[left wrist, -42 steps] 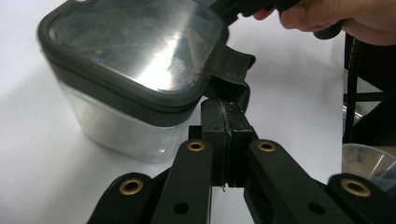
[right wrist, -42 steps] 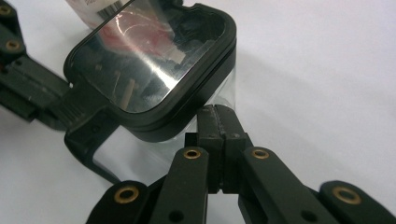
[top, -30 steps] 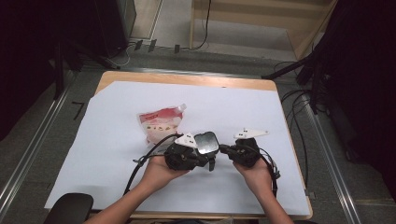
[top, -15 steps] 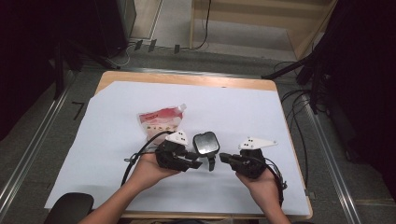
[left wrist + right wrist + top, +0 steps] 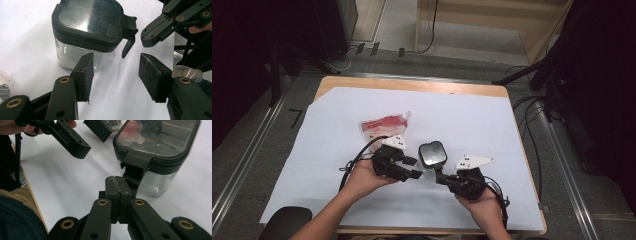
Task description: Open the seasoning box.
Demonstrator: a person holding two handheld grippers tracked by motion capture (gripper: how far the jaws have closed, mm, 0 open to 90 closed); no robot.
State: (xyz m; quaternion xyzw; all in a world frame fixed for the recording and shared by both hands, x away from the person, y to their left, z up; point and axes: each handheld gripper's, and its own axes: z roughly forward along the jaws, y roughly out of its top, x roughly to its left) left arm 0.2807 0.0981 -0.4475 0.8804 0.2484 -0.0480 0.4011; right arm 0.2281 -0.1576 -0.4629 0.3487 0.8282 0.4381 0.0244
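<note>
Jar [image 5: 432,154]: clear body, black lid with glossy grey top and black latch; pouch [image 5: 382,128]: red and white; grippers [image 5: 411,167] [image 5: 439,178]: black with brass rivets and white top plates; table cover [image 5: 472,120]: plain white; table edge [image 5: 412,84]: light wood.

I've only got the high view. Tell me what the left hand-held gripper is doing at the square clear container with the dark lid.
Observer: In the left gripper view, the left hand-held gripper has just been opening. Its pads stand apart with nothing between them, and the square clear container with the dark lid sits beyond them.
Operator: Now check the right one.
Observer: The right gripper view shows the right hand-held gripper shut, pad against pad, with nothing between them.
Operator: Report the lid's latch.
Observer: The black plastic latch on the lid's rim faces that gripper, just past its tips. Whether they touch, I cannot tell.
</note>
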